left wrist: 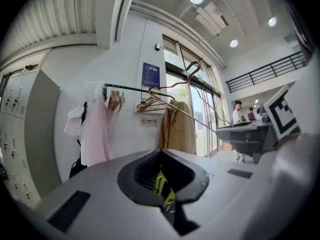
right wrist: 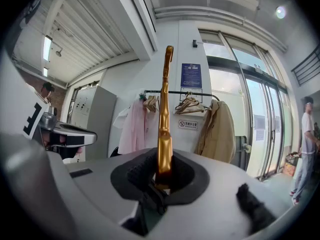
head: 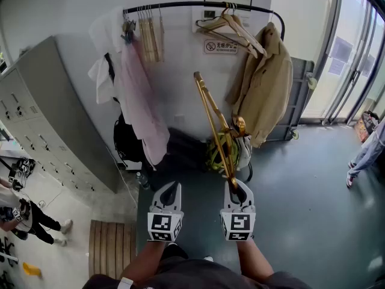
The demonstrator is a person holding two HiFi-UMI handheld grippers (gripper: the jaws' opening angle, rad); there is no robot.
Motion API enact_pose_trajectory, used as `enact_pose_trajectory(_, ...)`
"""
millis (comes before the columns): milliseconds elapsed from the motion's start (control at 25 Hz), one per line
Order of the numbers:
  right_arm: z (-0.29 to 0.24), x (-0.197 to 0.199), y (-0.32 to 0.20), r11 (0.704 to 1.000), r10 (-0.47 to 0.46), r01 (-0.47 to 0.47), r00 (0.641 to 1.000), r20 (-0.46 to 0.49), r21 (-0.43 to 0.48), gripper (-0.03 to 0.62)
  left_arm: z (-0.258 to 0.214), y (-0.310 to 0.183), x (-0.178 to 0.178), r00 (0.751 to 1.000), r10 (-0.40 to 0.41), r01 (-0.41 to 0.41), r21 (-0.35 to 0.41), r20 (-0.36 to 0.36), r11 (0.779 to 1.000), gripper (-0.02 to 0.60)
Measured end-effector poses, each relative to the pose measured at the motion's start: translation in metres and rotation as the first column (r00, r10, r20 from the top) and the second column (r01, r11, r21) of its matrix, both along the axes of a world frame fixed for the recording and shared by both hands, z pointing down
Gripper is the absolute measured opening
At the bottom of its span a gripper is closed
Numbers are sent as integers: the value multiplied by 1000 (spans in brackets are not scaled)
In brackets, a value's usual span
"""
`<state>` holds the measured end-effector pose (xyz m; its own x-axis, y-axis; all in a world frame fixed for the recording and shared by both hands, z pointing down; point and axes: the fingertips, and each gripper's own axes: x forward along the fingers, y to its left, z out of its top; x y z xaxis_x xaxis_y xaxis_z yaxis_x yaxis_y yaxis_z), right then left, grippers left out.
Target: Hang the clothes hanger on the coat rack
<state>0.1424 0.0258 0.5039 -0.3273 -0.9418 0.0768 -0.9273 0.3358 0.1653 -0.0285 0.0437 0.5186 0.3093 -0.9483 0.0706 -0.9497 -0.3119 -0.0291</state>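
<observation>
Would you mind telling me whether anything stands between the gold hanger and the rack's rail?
Nothing visible does. The gold hanger, clamped in the right tongs, faces open air up to the rail, which shows a bare stretch between the bunched wooden hangers and the hangers beside the beige jacket.

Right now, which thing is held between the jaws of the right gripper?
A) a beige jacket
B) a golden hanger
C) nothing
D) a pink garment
B: in the right gripper view, the right gripper has its jaws closed on the golden hanger, which rises from between them.
</observation>
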Motion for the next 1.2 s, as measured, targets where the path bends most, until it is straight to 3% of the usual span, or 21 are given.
enact_pose_trajectory(200,3,-7,-41,1000,13,-13,1000,1,7,55,6,-46,-12,1000,-3,3,0,-4,1000,9)
enact_pose_trajectory(720,-15,-60,-200,992,106,-105,994,-23,64,55,-2,-190,-61,995,102,-102,15,11,995,9)
enact_pose_trajectory(960,-45,-85,-265,989,95,-95,995,3,112,55,-12,-229,-75,993,121,-121,35,17,992,9)
enact_pose_trajectory(1200,-71,-95,-328,991,64,-65,998,8,119,55,-15,-271,-85,997,80,-80,32,15,996,9)
